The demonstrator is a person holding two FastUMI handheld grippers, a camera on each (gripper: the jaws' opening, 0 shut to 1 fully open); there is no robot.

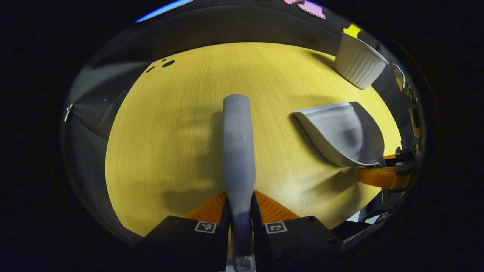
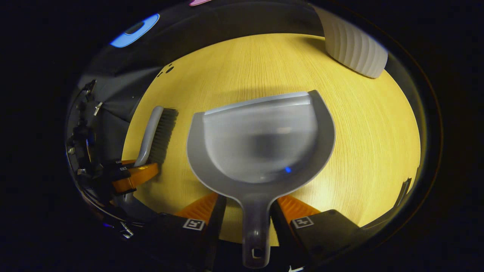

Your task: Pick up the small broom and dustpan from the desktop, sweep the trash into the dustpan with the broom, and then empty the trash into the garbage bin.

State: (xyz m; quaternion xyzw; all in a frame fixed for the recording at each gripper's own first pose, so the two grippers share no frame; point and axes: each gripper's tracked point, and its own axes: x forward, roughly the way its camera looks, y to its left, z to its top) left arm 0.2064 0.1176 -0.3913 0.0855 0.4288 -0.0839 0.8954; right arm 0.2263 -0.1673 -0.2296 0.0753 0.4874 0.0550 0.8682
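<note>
i had the left gripper (image 1: 239, 211) closed tight on the handle of the small broom (image 1: 237, 151), both fingers pressing it near its end, so the brush ran forward over the yellow desktop (image 1: 170, 151); in the right gripper view its bristles hung dark along one side, pointing down toward the wood. the right gripper (image 2: 256, 215) was clamped on the dustpan (image 2: 261, 139) by its short handle, with the scoop out ahead, its lip away from me and its pan looking bare. both pieces looked like light, stiff moulded plastic, smooth and a bit slippery, so i judged a firm hold on the narrow handles was the right place, though a grip that far back might let the broom twist under sweeping pressure. the ribbed white garbage bin (image 1: 359, 64) stood at the far edge of the desktop, well apart from the dustpan. i could make out no trash on the wood.
</note>
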